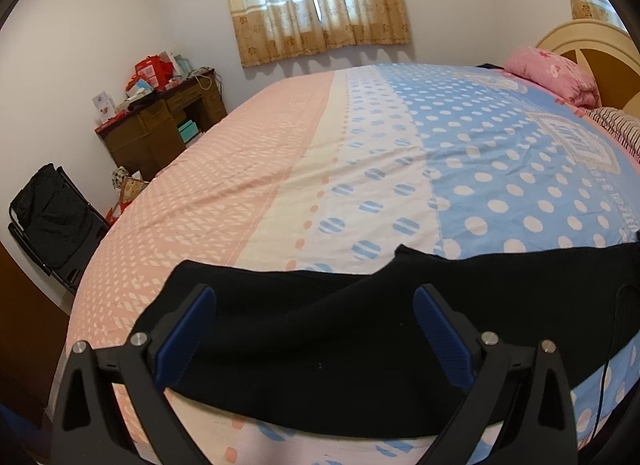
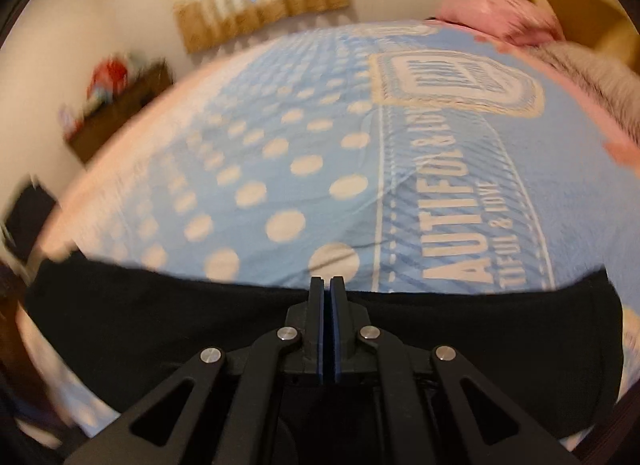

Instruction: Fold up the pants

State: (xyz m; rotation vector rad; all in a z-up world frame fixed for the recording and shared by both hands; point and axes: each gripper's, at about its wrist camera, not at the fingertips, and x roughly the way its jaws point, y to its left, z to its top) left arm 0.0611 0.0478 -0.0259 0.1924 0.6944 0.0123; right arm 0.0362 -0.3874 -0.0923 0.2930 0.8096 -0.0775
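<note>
Lying across the bed, black pants are seen. Above them, the left gripper is held wide open and empty; the right gripper is closed, a hold unclear.

Pretty clearly a home bedroom: big bed with a polka-dot sheet, pink pillow by the headboard, curtained window, cluttered wooden desk.

Bedsheet: "AUTIFUL & LO", smaller "& LOVE" beneath; crest lettering unreadable.

A pink pillow lies at the bed's head end, a cluttered wooden desk stands against the wall beyond its foot, and curtains hang behind.
</note>
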